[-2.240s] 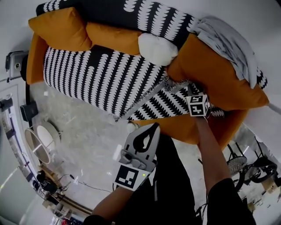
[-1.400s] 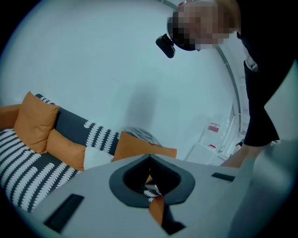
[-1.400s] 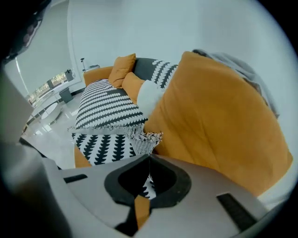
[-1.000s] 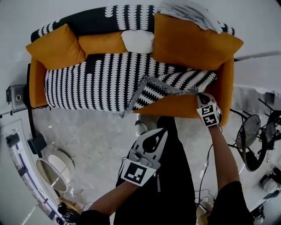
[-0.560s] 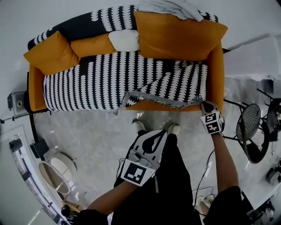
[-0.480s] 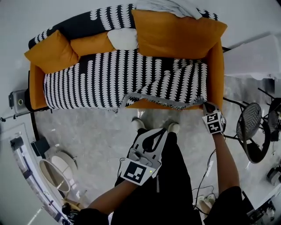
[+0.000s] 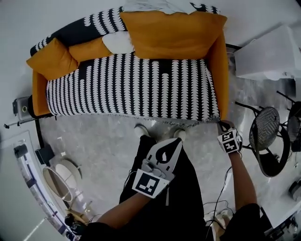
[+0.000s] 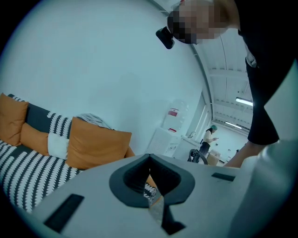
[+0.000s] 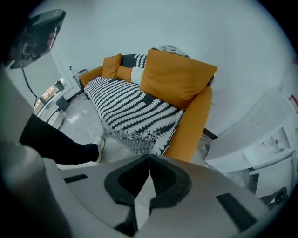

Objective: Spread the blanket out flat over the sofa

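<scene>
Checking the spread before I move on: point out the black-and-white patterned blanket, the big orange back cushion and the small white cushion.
Black-and-white patterned blanket [image 7: 141, 87]: head view, middle of the seat part.
Big orange back cushion [image 7: 174, 35]: head view, centre of its face.
Small white cushion [image 7: 117, 43]: head view, its middle.

One sofa [image 7: 219, 61], one black-and-white blanket [image 7: 136, 87], three orange cushions [image 7: 171, 28], one white cushion [image 7: 117, 42], one grey throw [image 7: 150, 5]; two claws, left claw [image 7: 176, 141] and right claw [image 7: 220, 124].
</scene>
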The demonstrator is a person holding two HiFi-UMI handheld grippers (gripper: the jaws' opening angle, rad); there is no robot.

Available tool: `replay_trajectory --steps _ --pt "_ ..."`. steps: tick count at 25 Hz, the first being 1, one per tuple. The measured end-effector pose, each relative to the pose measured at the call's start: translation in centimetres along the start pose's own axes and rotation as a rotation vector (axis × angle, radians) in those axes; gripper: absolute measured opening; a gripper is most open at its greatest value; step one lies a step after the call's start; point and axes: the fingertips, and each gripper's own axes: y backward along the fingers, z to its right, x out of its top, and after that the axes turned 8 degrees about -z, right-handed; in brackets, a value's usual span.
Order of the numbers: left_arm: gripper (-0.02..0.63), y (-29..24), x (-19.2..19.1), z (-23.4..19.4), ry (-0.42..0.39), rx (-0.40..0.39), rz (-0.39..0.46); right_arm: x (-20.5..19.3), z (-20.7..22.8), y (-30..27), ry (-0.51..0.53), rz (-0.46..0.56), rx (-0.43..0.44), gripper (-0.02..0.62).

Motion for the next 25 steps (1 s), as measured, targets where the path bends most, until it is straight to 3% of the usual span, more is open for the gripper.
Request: replay_trajectory --steps 10,16,25 --pt "0.009 -4.1 -2.5 5.0 -0.031 -0.05 -0.053 -4.5 -0.4 -1.9 -0.027 0.042 0.039 0.038" --pt "0.009 -4.3 -4.1 5.3 -0.029 -0.028 -0.073 -5.5 -1.8 -3.8 -0.003 0.041 0.059 0.04" --pt "0.009 -3.7 -5.4 3.7 -0.019 0.0 -0.08 -7.6 -3.8 -4.1 -0.093 0.032 0.103 0.092"
